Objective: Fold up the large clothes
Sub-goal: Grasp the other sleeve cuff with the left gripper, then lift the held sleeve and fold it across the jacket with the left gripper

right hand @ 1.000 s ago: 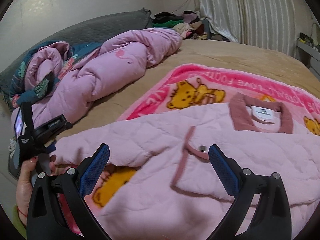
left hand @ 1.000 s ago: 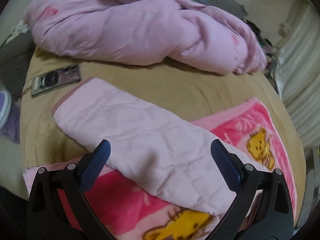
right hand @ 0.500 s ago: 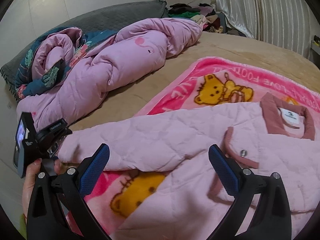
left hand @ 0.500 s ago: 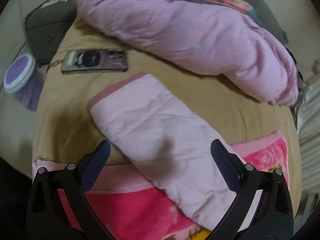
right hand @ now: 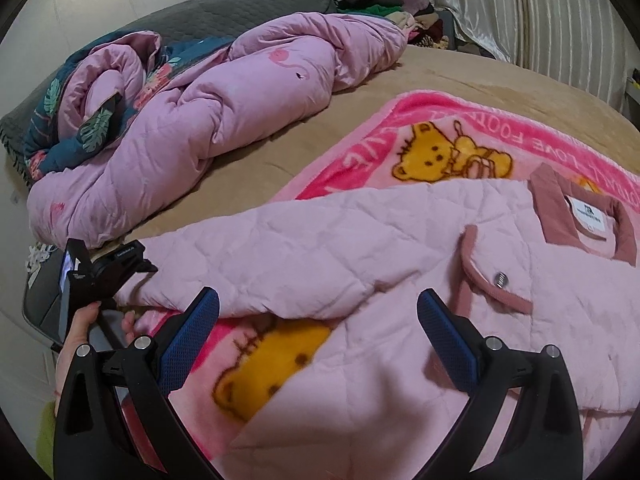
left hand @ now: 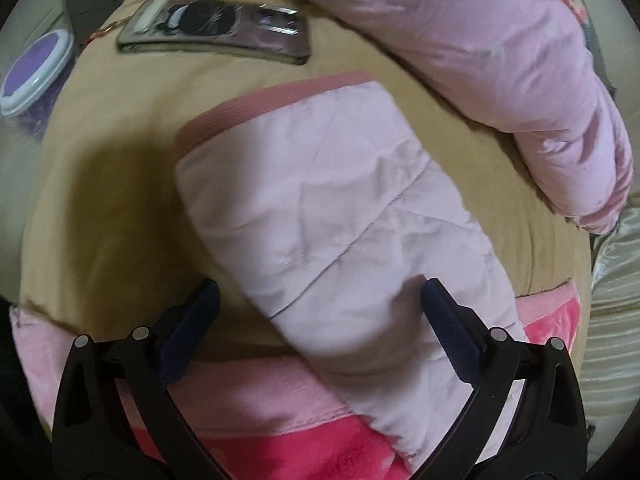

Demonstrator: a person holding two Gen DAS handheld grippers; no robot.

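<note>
A pale pink quilted jacket (right hand: 400,264) with dusty-rose trim lies flat on a pink bear-print blanket (right hand: 448,136). Its sleeve (left hand: 328,208) stretches out onto the tan bed cover, cuff (left hand: 272,100) pointing away from me. My left gripper (left hand: 318,300) is open just above the sleeve, whose width lies between the fingers. My right gripper (right hand: 318,308) is open over the jacket's front and sleeve base, holding nothing. In the right wrist view a hand holds the left gripper's body (right hand: 96,276) at the sleeve's end.
A bunched pink duvet (right hand: 208,112) lies along the far side of the bed. A phone (left hand: 216,28) rests on the tan bed cover (left hand: 112,152) beyond the cuff. A purple-lidded jar (left hand: 32,68) stands off the bed's edge. Clothes pile (right hand: 384,4) and curtain (right hand: 520,8) lie behind.
The left gripper has moved along the sleeve toward the cuff and lower, so cuff and phone look larger. The right gripper shifted left over the jacket. Both stayed open.
</note>
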